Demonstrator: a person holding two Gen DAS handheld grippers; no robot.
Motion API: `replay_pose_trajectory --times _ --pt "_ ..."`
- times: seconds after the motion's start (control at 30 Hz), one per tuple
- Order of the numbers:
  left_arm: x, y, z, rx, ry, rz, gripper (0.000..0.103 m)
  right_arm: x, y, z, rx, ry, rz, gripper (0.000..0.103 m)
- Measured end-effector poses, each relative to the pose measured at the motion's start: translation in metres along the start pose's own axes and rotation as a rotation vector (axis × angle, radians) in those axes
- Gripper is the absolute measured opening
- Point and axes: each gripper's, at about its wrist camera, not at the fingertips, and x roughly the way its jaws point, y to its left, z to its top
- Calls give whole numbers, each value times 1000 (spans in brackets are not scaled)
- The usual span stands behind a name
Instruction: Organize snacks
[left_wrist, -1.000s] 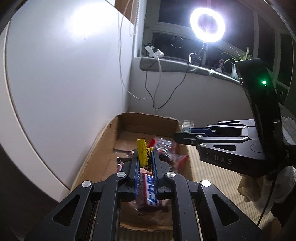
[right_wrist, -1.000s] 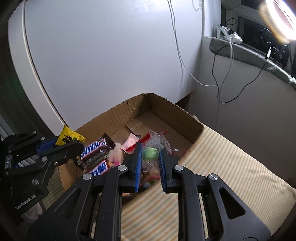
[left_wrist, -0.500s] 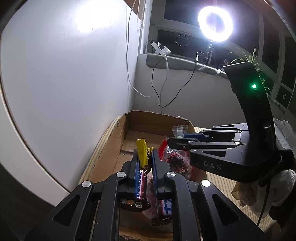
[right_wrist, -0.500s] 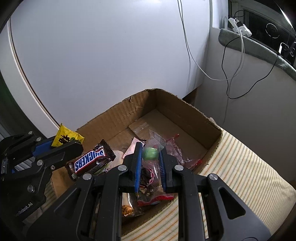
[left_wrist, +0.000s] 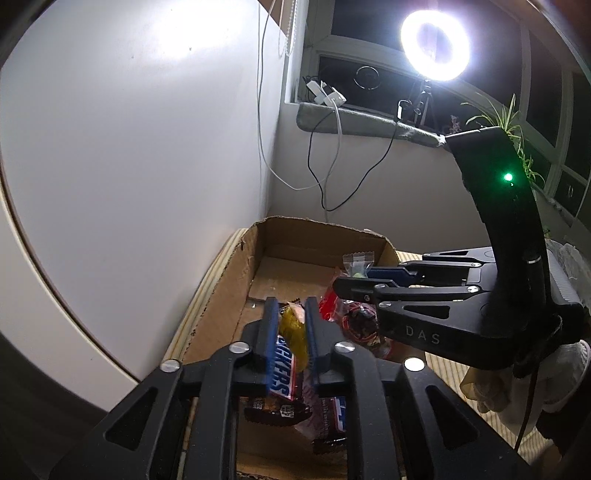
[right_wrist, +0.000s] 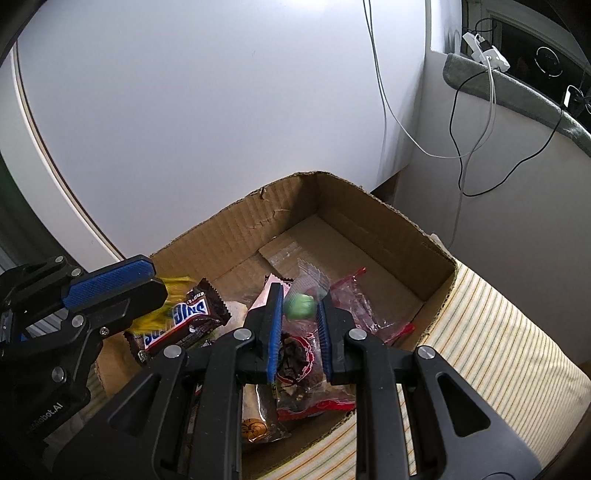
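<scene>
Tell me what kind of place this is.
Probably a room in a home, lit for filming. A ring light on a tripod stands by a dark window sill holding a potted plant, and a cardboard box of snacks sits on striped fabric.

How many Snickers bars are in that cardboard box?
2: one Snickers bar lies label-up at the cardboard box's near end; the second sits right of it, partly covered. More may be hidden.

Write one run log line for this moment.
left gripper: opening, yellow packet between | right gripper: shut on green candy | both over cardboard box
</scene>
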Motion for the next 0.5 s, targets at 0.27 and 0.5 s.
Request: replay_pose_trajectory --times 0.27,0.5 --pt "-7 1 -2 1 -12 15 16 -10 -3 -3 9 -10 -12 30" --pt "-20 1 -8 -2 -25 30 24 -28 0 -6 2 -44 -24 51"
